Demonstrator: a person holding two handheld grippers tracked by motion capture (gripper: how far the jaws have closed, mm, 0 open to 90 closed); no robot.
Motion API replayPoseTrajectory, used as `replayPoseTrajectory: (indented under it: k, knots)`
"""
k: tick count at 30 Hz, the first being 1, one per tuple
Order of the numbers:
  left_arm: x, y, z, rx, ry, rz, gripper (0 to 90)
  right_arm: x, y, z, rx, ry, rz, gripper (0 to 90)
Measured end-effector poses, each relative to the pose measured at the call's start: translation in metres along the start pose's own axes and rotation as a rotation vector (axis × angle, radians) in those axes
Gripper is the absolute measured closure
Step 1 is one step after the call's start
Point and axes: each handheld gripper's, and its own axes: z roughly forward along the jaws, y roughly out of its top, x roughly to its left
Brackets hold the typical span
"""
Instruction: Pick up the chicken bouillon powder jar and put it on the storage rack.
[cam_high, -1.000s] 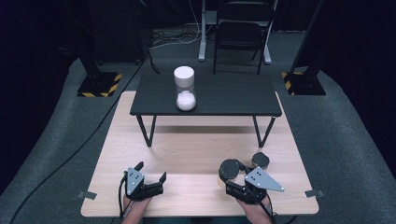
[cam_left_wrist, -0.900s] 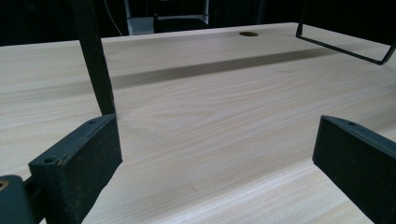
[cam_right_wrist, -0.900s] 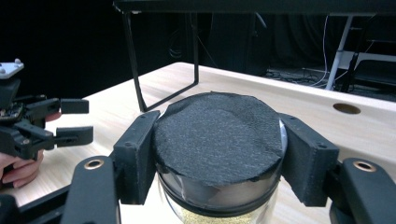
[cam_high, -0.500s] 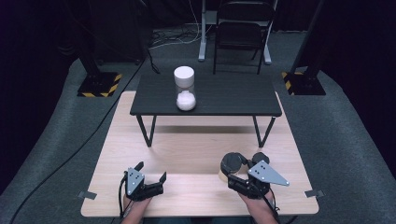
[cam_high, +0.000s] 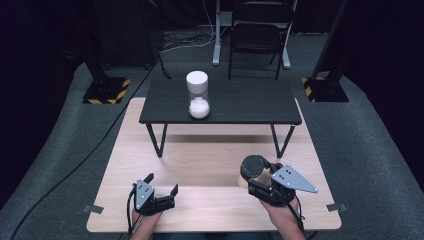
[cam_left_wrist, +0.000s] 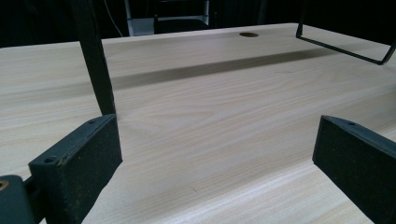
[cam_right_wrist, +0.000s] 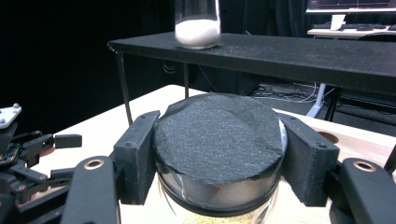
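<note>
Nearest to me, my right gripper pinches a jar with a black lid, jaws clamped on either side just below the lid, a yellowish fill visible at the bottom of the glass in the right gripper view. My left gripper rests low on the light wooden table, jaws spread with nothing between them.

Compared with a second ago, the jar and my right gripper sit higher in the high view and a little closer to the table's middle; the left gripper has not shifted, and the right jaws have kept the same squeeze.

To do this lift well, I judge I should keep the jar upright and the grip level under the lid rim, so the glass cannot slip down through the pads, and rise clear of the edge of the black side table ahead before carrying forward.

Farthest off, on that black table, stands a second jar with a white lid, white powder settled in its base.
</note>
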Motion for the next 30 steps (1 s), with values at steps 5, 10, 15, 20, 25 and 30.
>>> replayPoseTrajectory:
  k: [5,10,15,20,25,30]
  knots:
    - [0.0,0.0,0.0,0.0,-0.001,-0.001,0.9,-0.004,0.01,0.0,-0.014,-0.003,0.011,34.5]
    - [0.0,0.0,0.0,-0.003,0.0,-0.004,0.9,-0.007,0.019,0.001,-0.022,-0.009,0.011,34.5]
    - [0.0,0.0,0.0,-0.004,-0.002,-0.004,0.9,-0.01,0.026,0.002,-0.022,-0.015,0.014,34.5]
    - [0.0,0.0,-0.001,-0.006,-0.001,-0.002,0.9,-0.012,0.033,0.003,-0.015,-0.015,0.002,34.5]
    - [-0.001,0.0,0.0,-0.006,0.002,0.004,1.0,-0.012,0.043,0.004,-0.021,-0.021,-0.009,34.5]
    - [-0.001,0.0,0.0,-0.006,0.003,0.006,1.0,-0.011,0.052,0.007,-0.027,-0.021,-0.012,34.5]
